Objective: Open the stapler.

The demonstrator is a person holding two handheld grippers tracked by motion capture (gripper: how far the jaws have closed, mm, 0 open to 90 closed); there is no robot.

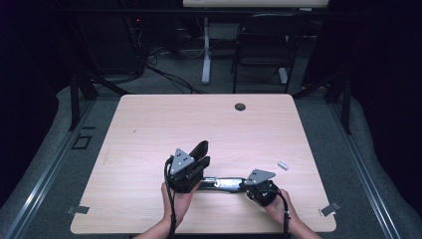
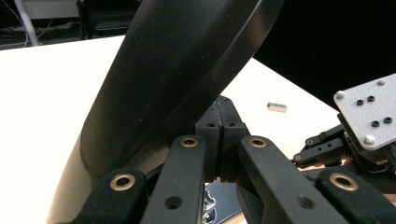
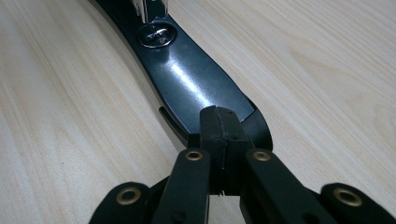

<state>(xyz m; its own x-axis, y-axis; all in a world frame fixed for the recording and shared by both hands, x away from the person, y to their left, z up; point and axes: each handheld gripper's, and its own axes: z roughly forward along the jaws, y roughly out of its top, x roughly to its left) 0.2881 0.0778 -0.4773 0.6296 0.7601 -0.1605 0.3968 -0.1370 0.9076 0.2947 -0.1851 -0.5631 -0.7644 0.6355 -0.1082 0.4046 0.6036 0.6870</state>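
L gripper [image 1: 199, 158] & R gripper [image 1: 247, 183] both clamped shut, pressing a black stapler [image 1: 224, 183] near the table's [image 1: 149, 119] front edge. Small staple block [image 1: 283, 165] lies apart to the right; far half bare.

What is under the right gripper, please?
The right gripper sits over the black stapler, which lies on the wooden table. Its shut jaws cover the contact spot.

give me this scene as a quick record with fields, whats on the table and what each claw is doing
surface: light wood table
main thing: black stapler, opened out, its top arm raised
left claw: jaws shut, at the raised arm
right claw: jaws shut, at the end of the flat base
loose item: small silver block of staples, lying apart to the right
table detail: round cable hole near the far edge
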